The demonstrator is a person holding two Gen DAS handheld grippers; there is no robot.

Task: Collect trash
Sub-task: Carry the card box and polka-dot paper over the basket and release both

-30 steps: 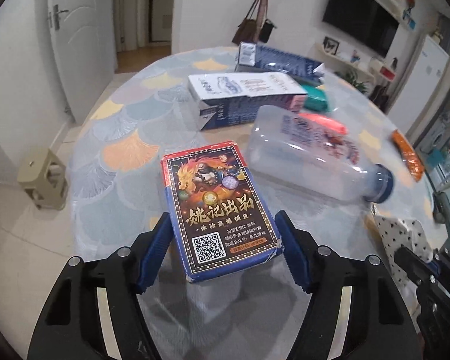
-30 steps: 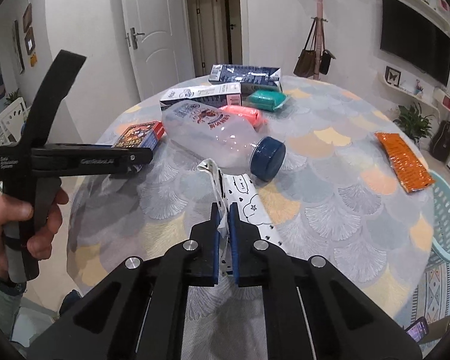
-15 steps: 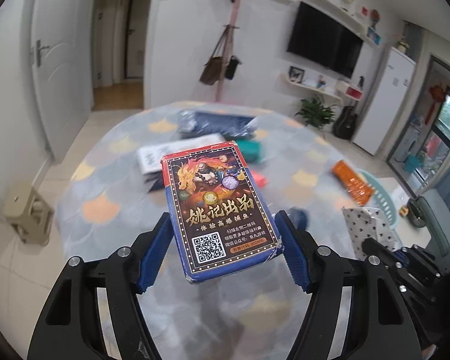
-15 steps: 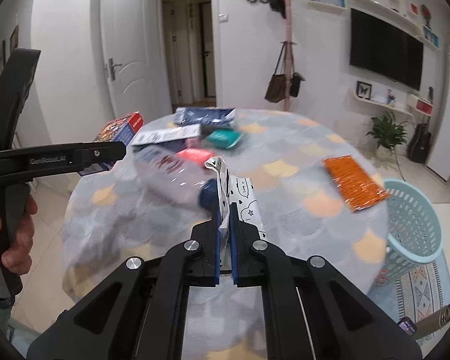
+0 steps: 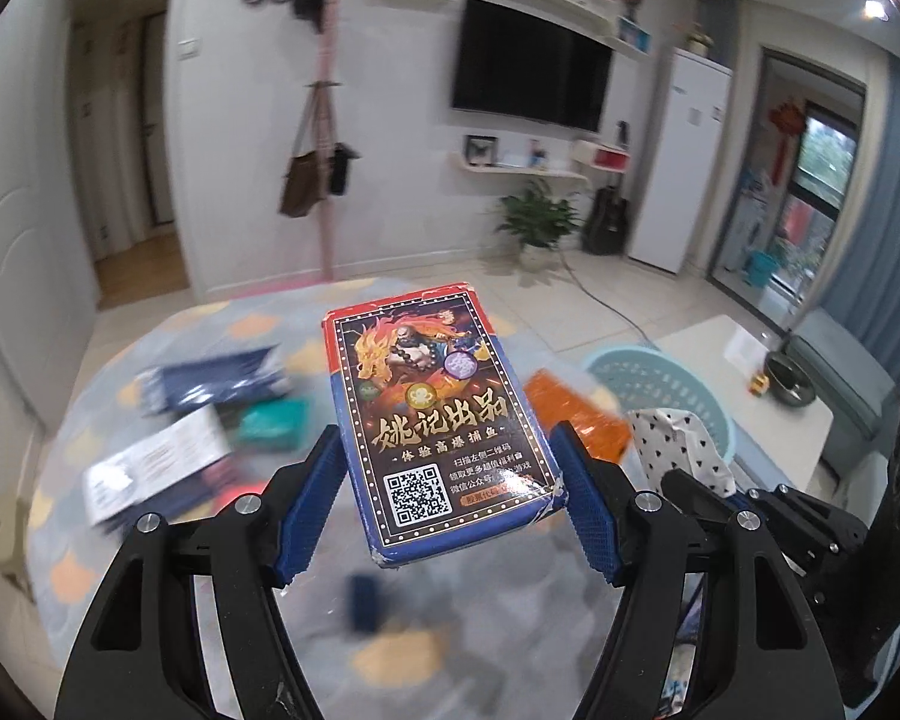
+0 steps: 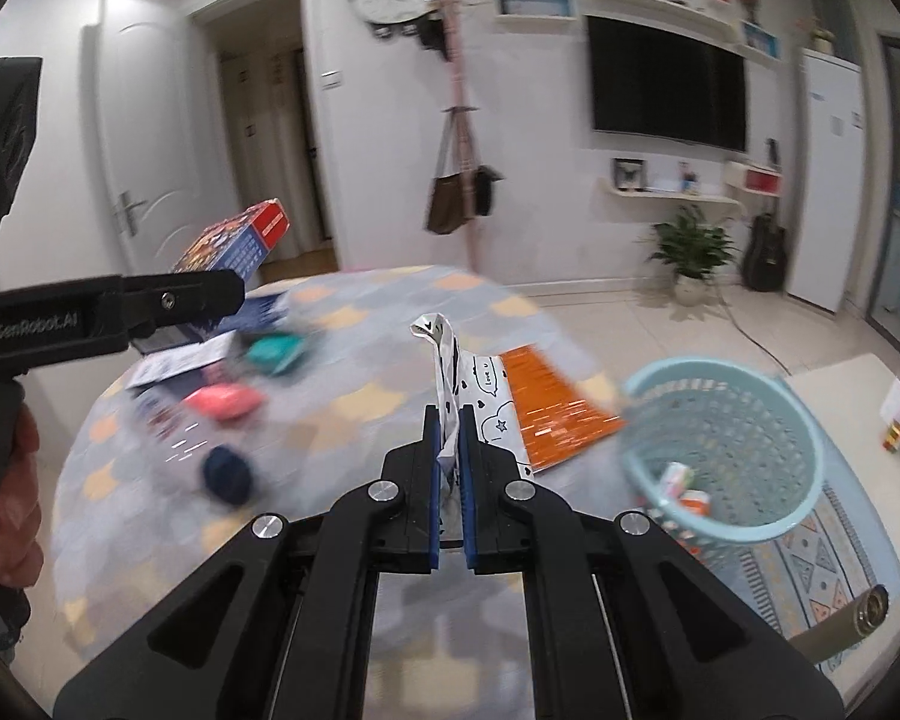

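My left gripper (image 5: 450,480) is shut on a red and blue card box (image 5: 438,420) with a QR code and holds it in the air above the round table (image 5: 168,570). The box also shows in the right wrist view (image 6: 234,240). My right gripper (image 6: 449,420) is shut on a white patterned wrapper (image 6: 450,360), held above the table; it shows in the left wrist view too (image 5: 678,450). A light blue mesh basket (image 6: 726,450) stands on the floor to the right, with some trash inside.
On the table lie an orange packet (image 6: 546,402), a teal pack (image 6: 273,354), a pink pack (image 6: 222,402), a clear bottle with a dark blue cap (image 6: 228,474) and long cartons (image 5: 150,468). A low white table (image 5: 750,396) stands beyond the basket.
Both grippers have lifted their items off the table and swung right toward the basket. The basket has come into closer view.
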